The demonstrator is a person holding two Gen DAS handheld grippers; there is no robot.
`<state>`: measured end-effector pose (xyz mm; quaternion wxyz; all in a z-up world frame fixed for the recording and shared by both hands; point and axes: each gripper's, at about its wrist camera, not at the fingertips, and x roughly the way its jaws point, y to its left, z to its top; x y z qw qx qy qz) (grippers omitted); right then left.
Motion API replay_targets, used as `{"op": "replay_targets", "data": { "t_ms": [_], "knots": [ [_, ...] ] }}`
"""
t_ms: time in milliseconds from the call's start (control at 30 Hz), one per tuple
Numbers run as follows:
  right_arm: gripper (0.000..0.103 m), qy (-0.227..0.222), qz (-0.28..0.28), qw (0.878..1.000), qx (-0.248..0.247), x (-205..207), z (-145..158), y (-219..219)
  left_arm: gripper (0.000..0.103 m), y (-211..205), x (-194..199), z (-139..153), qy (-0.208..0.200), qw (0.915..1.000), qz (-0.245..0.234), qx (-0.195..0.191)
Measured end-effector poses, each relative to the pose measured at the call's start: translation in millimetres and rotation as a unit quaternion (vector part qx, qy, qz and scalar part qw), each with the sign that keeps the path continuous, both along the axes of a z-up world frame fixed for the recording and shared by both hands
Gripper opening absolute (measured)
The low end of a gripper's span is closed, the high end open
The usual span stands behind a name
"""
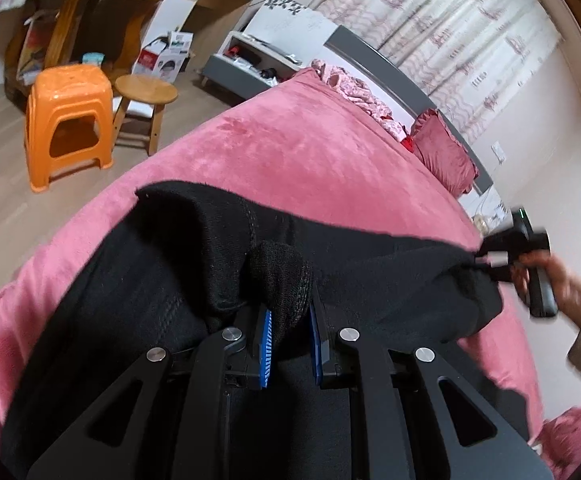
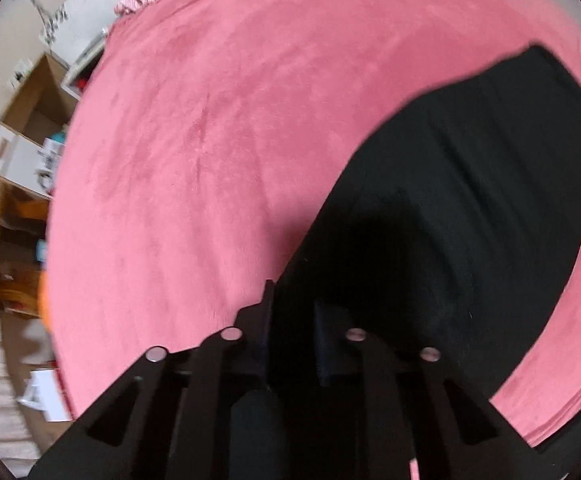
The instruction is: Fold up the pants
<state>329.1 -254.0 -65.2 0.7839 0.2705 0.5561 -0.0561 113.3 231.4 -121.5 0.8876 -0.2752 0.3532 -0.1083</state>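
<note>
Soft daylight via curtains [image 1: 450, 28]; right view blurred, fisheye edges warped, dark.

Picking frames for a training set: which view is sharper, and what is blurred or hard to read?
Left wrist: sharper, pants and stool crisp, only the hand at the right edge smeared. Right wrist: motion-blurred throughout; black pants swallow the jaws. Both bend edges, fisheye.

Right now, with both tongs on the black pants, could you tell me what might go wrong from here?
1. The left tongs pinch only a small bunched tuft of the black pants, so it may slip out when pulled.
2. The right tongs sit at the fabric's very edge, and that view is blurred, so that hold may be shallow.
3. The pants lie near the edge of the pink bed and could slide off.
</note>
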Motion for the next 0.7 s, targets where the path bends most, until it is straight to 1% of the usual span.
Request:
{"op": "replay_targets", "data": {
  "t_ms": [100, 167, 200, 233, 333, 400, 500, 600, 667, 700],
  "knots": [
    [0.01, -0.038, 0.002, 0.998, 0.042, -34.4, 20.2, -21.3, 0.014, 21.0, 5.8, 25.7, -0.028, 0.9982, 0.023, -0.047],
    [0.01, -0.073, 0.006, 0.994, 0.075, -70.1, 38.1, -35.5, 0.014, 37.2, 9.9, 47.5, -0.053, 0.9943, 0.036, -0.086],
    [0.01, -0.09, 0.007, 0.992, 0.089, -90.0, 47.1, -41.2, 0.014, 41.4, 11.2, 54.5, -0.061, 0.9928, 0.035, -0.097],
    [0.01, -0.1, 0.011, 0.991, 0.092, -102.9, 53.3, -44.4, 0.014, 45.5, 12.0, 63.2, -0.069, 0.9911, 0.029, -0.11],
    [0.011, -0.139, 0.037, 0.986, 0.08, -164.8, 69.5, -46.3, 0.014, 47.2, 5.1, 78.5, -0.084, 0.9909, 0.015, -0.104],
    [0.011, -0.156, 0.05, 0.984, 0.073, -202.6, 72.6, -44.9, 0.014, 49.1, -4.8, 80.7, -0.084, 0.9912, 0.01, -0.101],
    [0.011, -0.178, 0.056, 0.98, 0.07, -257.6, 65.5, -38.5, 0.014, 54.8, -19.5, 72.6, -0.067, 0.9916, 0.011, -0.11],
    [0.012, -0.182, 0.058, 0.979, 0.072, -298.7, 49.8, -28.3, 0.014, 60.2, -37.9, 59.1, -0.048, 0.9934, 0.017, -0.103],
    [0.013, -0.176, 0.061, 0.979, 0.081, -325.1, 27.7, -18.1, 0.014, 65.0, -53.5, 47.6, -0.029, 0.9941, 0.027, -0.101],
    [0.013, -0.167, 0.064, 0.98, 0.086, -338.3, 11.8, -12.9, 0.015, 68.2, -60.1, 42.6, -0.021, 0.9938, 0.031, -0.105]
  ]
}}
